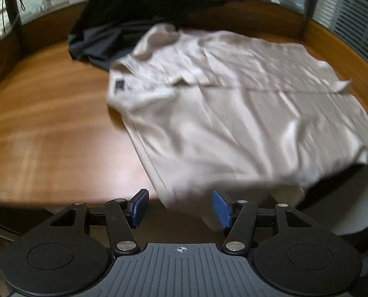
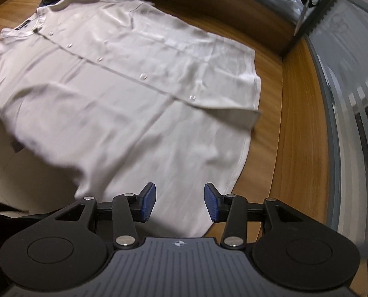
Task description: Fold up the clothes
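Lying buttoned-up and face-up on the wooden counter (image 2: 292,133), the pale button-front shirt (image 2: 124,94) has one edge draping off the counter's near side. A dark garment (image 1: 114,24) sits bunched just beyond its collar. Left gripper (image 1: 181,208) and right gripper (image 2: 180,203) both hover over that overhanging edge, blue fingers (image 2: 148,203) spread apart, nothing pinched between them.

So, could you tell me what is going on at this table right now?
A person with a gripper in each hand is folding clothes. A pale button-up shirt lies spread on the wooden table, hem hanging over the near edge, dark clothing behind it. The left gripper and right gripper are open, holding nothing.
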`<action>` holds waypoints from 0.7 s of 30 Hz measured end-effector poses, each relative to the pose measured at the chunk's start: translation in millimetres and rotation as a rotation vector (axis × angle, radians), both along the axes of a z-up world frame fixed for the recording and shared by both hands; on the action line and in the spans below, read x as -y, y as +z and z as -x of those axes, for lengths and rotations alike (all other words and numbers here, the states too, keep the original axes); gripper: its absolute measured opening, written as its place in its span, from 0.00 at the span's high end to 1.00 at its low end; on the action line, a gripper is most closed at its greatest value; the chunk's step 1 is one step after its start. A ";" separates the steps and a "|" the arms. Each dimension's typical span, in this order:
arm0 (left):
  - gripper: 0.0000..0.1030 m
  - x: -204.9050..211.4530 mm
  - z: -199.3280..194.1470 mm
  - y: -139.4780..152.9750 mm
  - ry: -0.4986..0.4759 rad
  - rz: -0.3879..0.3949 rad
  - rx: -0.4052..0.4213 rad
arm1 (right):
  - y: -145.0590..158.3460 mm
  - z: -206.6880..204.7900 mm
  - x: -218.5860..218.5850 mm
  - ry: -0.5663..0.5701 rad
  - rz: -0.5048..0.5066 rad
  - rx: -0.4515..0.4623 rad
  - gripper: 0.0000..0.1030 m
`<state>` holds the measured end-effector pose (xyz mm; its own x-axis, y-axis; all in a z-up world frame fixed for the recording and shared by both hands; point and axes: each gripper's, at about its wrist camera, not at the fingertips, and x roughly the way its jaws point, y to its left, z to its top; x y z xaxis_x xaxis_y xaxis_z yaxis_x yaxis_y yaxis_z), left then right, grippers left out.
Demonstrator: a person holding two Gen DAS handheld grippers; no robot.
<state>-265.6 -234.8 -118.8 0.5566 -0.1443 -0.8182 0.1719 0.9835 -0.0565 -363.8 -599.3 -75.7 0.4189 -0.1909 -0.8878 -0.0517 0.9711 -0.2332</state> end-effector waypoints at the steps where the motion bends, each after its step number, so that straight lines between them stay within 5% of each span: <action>1: 0.42 -0.2 4.0 -7.3 -0.008 0.016 0.000 | -0.1 6.9 -4.0 -0.007 -0.001 0.000 0.53; 9: 0.42 6.2 9.0 -87.7 -0.089 0.066 0.011 | -1.9 49.4 -31.6 -0.040 0.010 -0.033 0.51; 18: 0.42 29.6 -8.6 -138.7 -0.136 0.121 0.012 | -7.2 76.1 -54.8 -0.007 0.046 -0.141 0.49; 21: 0.55 38.2 -10.4 -145.1 -0.158 0.154 -0.005 | -3.2 82.2 -57.7 0.004 0.056 -0.148 0.46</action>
